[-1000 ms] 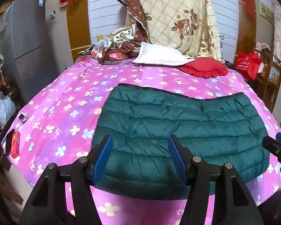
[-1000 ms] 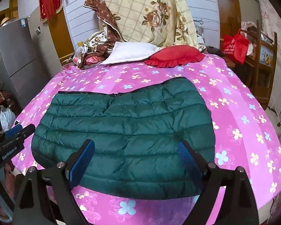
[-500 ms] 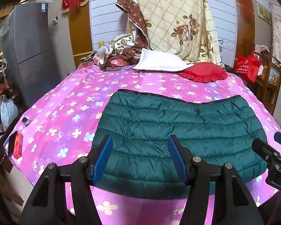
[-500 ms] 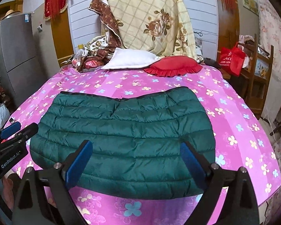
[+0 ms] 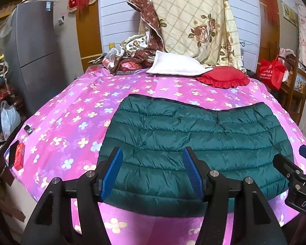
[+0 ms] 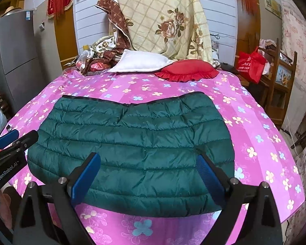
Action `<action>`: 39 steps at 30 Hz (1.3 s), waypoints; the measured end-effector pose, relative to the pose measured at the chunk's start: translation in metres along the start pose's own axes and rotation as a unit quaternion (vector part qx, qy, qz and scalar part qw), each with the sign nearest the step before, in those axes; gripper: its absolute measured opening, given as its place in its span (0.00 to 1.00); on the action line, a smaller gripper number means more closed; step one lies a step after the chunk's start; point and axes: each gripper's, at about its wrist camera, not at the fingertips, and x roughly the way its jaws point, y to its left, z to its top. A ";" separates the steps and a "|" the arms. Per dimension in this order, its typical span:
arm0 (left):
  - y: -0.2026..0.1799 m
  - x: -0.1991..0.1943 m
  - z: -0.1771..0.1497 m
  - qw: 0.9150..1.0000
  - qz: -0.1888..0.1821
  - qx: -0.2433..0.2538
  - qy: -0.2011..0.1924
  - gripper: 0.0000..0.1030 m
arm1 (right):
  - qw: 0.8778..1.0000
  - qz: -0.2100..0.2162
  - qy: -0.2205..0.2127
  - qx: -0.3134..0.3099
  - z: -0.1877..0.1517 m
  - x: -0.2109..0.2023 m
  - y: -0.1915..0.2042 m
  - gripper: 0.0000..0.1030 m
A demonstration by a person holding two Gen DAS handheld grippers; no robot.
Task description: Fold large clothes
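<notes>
Left wrist, green jacket (image 5: pixel 193 143) folded, bed (image 5: pixel 75 110)

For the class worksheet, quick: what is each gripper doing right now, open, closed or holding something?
Left gripper: open, holding nothing, above the green quilted jacket.
Right gripper: open, holding nothing, above the same jacket.

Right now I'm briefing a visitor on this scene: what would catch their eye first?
Most striking is the dark green quilted jacket, lying folded on the near half of the pink flowered bedspread. Behind it, at the bed's far end, a white pillow and a red ruffled cushion sit below a cream rose-patterned quilt.
</notes>
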 end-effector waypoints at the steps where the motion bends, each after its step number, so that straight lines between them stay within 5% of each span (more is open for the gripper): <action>1: 0.000 0.000 0.000 1.000 0.000 0.000 0.000 0.38 | 1.000 -0.002 -0.001 -0.001 0.000 0.000 0.000 0.94; 39: -0.006 0.022 -0.007 1.000 -0.009 0.002 0.027 0.38 | 1.000 0.000 0.024 0.007 -0.005 0.024 -0.006 0.94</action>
